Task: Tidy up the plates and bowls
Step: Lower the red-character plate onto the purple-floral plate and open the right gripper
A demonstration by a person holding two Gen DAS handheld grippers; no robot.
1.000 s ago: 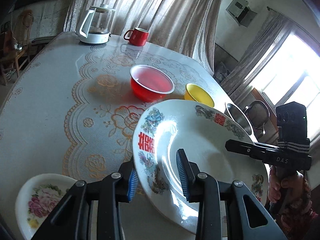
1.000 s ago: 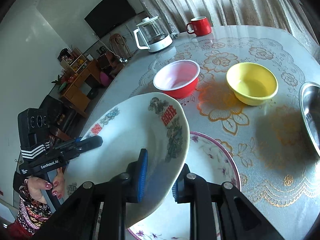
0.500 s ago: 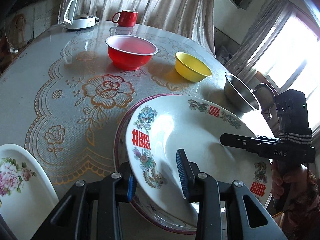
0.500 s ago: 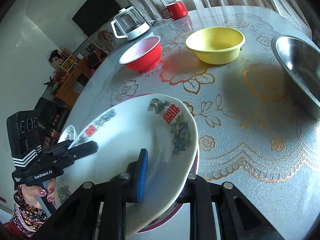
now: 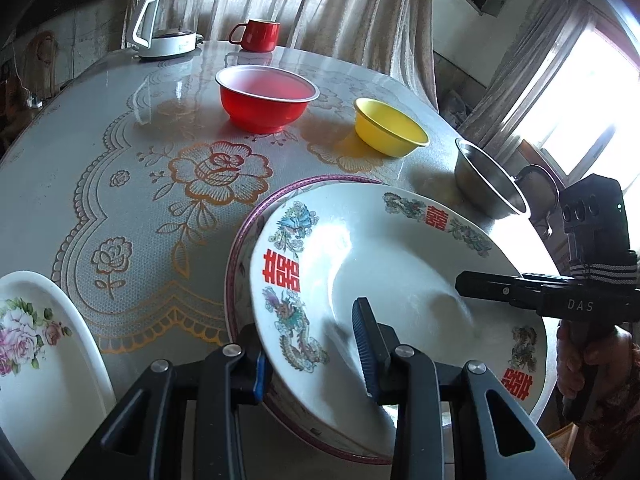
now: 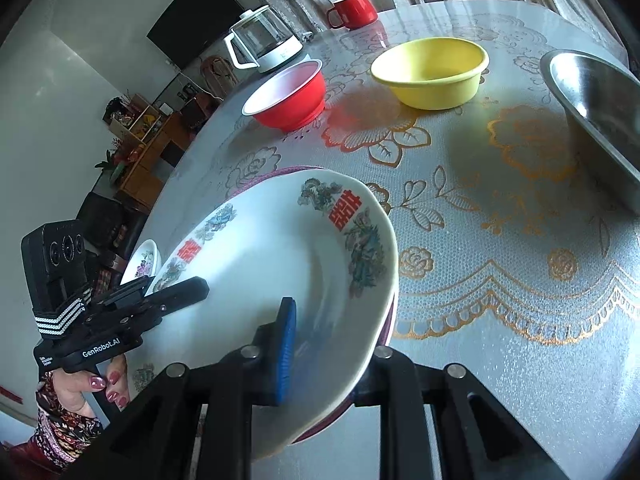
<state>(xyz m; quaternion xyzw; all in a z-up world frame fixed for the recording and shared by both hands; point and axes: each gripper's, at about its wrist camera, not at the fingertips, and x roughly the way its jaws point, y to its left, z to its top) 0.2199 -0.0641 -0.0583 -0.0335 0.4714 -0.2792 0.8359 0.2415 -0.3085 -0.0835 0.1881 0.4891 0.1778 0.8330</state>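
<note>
Dragon plate (image 5: 400, 264) rim pinched in both claws, left claw (image 5: 312, 360) and right claw (image 6: 332, 356).

The left gripper (image 5: 312, 346) pinched the near rim of a white plate (image 5: 400, 264) lying on a purple-rimmed plate (image 5: 240, 232). The right gripper (image 5: 486, 289) clasped its far side. Beyond stood a red bowl (image 5: 266, 100), yellow bowl (image 5: 390, 126) and steel bowl (image 5: 486, 184).

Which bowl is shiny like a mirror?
The metal bowl at the table's edge, beside the yellow bowl. The yellow one and the red bowl are coloured, not silvery.
</note>
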